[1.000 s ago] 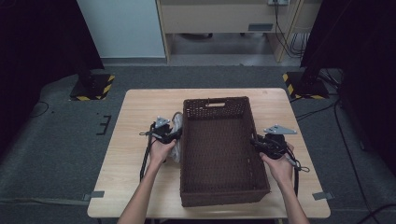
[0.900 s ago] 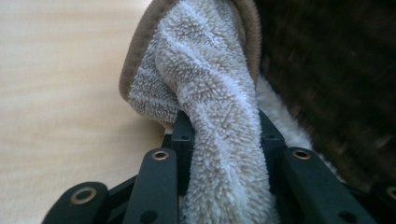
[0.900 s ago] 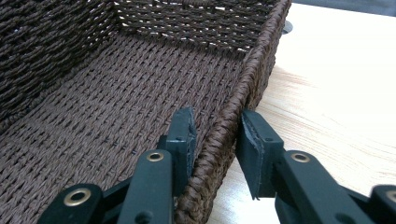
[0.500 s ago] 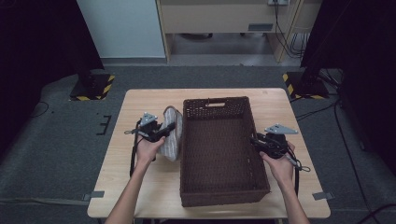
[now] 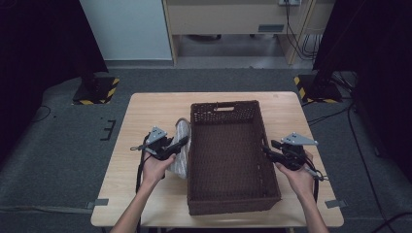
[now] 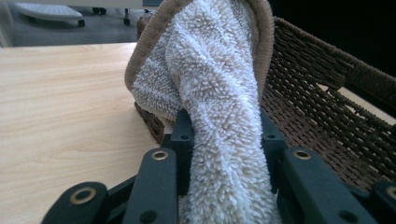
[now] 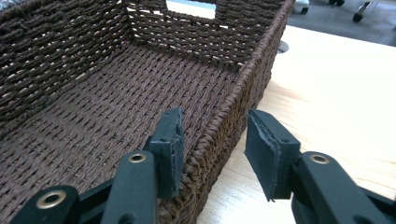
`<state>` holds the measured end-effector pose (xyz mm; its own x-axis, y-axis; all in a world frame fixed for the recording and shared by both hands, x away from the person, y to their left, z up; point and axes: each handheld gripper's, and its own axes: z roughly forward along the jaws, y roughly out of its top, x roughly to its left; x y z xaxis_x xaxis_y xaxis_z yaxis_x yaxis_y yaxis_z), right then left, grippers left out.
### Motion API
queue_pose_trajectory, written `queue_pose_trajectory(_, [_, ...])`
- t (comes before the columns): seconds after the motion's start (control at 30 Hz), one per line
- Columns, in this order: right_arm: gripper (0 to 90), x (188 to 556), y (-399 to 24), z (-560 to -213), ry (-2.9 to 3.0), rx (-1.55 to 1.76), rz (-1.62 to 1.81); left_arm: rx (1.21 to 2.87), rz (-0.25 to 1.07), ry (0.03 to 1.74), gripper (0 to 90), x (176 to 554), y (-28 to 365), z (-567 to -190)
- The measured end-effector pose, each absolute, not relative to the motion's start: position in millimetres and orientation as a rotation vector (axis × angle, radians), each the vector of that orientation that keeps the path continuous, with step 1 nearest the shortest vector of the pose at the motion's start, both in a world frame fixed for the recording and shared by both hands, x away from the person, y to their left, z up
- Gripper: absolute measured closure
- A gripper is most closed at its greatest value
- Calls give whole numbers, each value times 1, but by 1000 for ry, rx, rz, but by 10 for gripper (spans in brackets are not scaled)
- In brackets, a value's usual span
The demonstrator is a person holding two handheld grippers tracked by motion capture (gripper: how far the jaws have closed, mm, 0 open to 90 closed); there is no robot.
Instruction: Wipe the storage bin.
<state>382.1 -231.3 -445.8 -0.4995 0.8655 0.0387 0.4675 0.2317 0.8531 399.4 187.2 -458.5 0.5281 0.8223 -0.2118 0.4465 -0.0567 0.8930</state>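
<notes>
Left tongs [image 5: 182, 142] clamped on fleece towel [image 5: 180, 148], lifted just outside left wall of wicker basket [image 5: 228, 187]; basket opening lies rightward. Right tongs [image 7: 212, 156] just been opening, jaws astride right rim, not pressing.

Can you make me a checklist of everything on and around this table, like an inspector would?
Surface: pale wooden table, bare apart from the job's things.
Job's things: dark brown wicker basket, empty inside; fluffy white towel with a tan edge, held up beside the basket's left wall.
Clutter: nothing seen.
Grippers: left gripper shut on the towel; right gripper has just been opening, its jaws astride the basket's right rim, pads clear of it.
Cables: one trails from each gripper; more hang by the cabinet at the back.
Surroundings: grey carpet, black stands with yellow-striped feet, dark curtains at both sides.
</notes>
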Motion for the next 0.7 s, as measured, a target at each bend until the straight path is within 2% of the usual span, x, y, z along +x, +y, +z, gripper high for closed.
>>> queue_pose_trajectory(0.1, [625,382,-228,-447,2096,1228,1186,1729,405,1116,669,396,185,-473])
queue_pose_trajectory(0.3, [627,382,-228,-450,2072,1236,1216,1735,357,1174,669,394,186,-504])
queue_pose_trajectory(0.7, [618,383,-225,-450,2056,1263,1205,1794,382,1229,669,398,184,-517])
